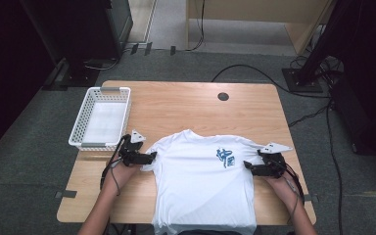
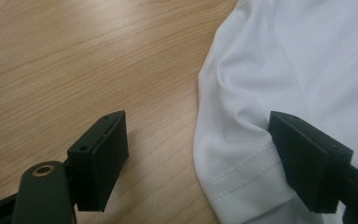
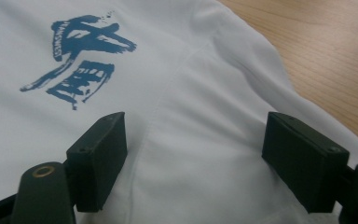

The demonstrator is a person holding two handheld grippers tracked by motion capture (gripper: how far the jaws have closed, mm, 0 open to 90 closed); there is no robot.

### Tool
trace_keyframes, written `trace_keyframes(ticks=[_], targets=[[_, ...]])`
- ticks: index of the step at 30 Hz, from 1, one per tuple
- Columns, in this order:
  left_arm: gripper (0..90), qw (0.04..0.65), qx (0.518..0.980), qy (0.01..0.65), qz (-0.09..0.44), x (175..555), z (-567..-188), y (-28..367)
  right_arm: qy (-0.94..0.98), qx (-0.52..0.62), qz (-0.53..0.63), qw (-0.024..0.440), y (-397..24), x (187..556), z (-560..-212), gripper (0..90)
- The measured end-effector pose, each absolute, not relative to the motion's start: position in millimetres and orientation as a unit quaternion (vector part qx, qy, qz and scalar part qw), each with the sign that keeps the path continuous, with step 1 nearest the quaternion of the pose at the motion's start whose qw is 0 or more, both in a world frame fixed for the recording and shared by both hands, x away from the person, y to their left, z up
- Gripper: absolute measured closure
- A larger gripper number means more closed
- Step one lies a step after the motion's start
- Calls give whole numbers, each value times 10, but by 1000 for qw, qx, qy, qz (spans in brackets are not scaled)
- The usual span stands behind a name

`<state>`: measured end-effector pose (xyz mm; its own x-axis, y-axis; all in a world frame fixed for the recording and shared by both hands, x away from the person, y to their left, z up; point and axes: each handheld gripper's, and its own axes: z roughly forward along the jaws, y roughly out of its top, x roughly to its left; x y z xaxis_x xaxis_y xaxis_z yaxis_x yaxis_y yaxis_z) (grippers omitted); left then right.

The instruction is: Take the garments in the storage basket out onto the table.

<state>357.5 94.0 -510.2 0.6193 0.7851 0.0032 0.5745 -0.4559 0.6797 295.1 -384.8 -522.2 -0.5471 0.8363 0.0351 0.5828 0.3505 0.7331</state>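
One smooth white T-shirt (image 1: 200, 181), woodgrain table (image 1: 176, 105)

Both forearms enter from the bottom edge, angled slightly inward. Left tool (image 1: 149, 157) held low, jaws spread wide, pointing toward the right. Right tool (image 1: 247, 165) held low, jaws equally wide apart, pointing toward the left. Each hand grips its tool from behind.

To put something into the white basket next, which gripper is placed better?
Probably the left gripper. It sits at the T-shirt's sleeve, right beside the white basket, while the right gripper is across the shirt.
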Motion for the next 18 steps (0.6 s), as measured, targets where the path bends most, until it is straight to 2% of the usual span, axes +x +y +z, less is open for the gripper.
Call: trace_keyframes(ticks=[9, 18], targets=[[219, 311, 828, 430, 181, 3672, -5080, 954, 802, 446, 354, 179, -3890, 3005, -5217, 225], [219, 336, 822, 424, 177, 3692, -4949, 848, 803, 450, 349, 179, -3883, 3062, -5208, 222]])
